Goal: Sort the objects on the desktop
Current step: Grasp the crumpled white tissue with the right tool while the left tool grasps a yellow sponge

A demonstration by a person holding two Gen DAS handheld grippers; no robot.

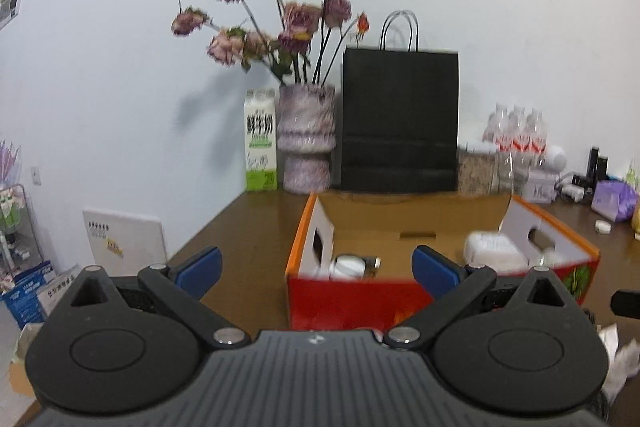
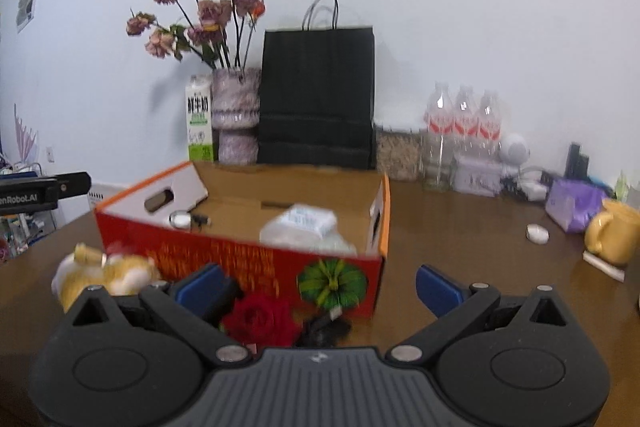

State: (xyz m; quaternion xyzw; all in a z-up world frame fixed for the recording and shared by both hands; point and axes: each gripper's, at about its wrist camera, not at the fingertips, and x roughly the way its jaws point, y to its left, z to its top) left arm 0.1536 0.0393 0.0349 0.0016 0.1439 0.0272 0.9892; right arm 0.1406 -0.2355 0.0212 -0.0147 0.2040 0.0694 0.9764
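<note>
Both hand-held grippers, left [image 1: 318,269] and right [image 2: 320,285], are released, grasping nothing. Red carton [image 2: 256,259] on desk [image 2: 460,227] at 12 o'clock; red rose [image 2: 260,321] at right gripper's 7 o'clock.

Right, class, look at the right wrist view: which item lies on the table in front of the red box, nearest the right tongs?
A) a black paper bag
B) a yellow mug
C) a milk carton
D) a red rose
D: the red rose lies on the table against the front wall of the red box, just ahead of the open right tongs.
</note>
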